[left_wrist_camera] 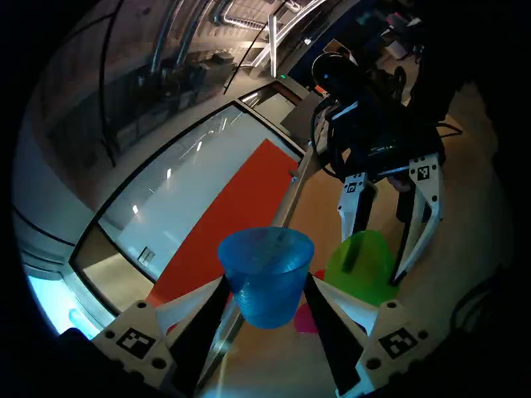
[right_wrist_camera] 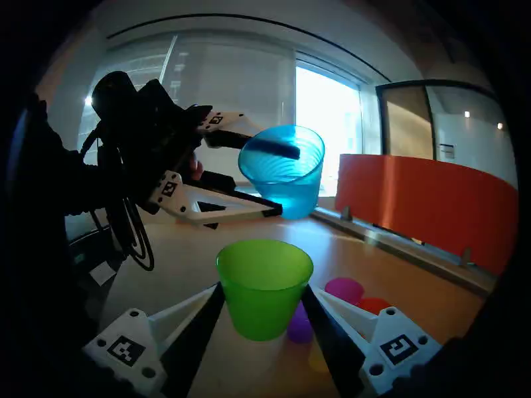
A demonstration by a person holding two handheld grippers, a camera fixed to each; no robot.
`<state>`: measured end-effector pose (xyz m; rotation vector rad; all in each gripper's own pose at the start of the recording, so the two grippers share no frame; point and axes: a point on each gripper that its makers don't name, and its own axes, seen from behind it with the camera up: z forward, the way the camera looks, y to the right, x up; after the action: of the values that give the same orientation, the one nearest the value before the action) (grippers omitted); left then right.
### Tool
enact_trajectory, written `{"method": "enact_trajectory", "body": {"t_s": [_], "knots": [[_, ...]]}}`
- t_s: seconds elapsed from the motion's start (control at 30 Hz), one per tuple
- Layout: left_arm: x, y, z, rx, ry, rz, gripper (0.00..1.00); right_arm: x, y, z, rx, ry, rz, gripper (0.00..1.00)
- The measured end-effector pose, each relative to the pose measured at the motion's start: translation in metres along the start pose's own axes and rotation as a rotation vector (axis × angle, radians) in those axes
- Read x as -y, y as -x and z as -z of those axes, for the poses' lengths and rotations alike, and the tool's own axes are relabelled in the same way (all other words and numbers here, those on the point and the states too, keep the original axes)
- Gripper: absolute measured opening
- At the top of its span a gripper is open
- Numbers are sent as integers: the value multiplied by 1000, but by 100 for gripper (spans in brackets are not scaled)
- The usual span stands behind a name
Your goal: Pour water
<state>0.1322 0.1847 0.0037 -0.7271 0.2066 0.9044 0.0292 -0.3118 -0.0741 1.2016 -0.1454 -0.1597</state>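
My left gripper [left_wrist_camera: 267, 284] clamps the blue cup [left_wrist_camera: 266, 272], my right gripper [right_wrist_camera: 264, 292] the green cup [right_wrist_camera: 265, 282]; probably pre-pour alignment, next requiring blue tilted over green's rim.

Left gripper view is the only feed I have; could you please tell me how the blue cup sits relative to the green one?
Observer: In the right gripper view, the blue cup hangs in the air, higher than the rim of the green cup and farther off, not over it.
Operator: Thank you. Is the blue cup tipped for pouring?
Observer: Hardly. Its mouth faces up with only a slight lean, and nothing is spilling from it.
Operator: Is anything close behind the green cup?
Observer: Yes, a purple cup sits just past it on the table, with a magenta cup a little farther on.
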Motion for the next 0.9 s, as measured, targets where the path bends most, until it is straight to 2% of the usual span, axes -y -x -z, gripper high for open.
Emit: {"method": "enact_trajectory", "body": {"t_s": [0.9], "knots": [[-1,-3,-1,-3,2,-23,79,0,-2,3,8,-16,20,86]]}}
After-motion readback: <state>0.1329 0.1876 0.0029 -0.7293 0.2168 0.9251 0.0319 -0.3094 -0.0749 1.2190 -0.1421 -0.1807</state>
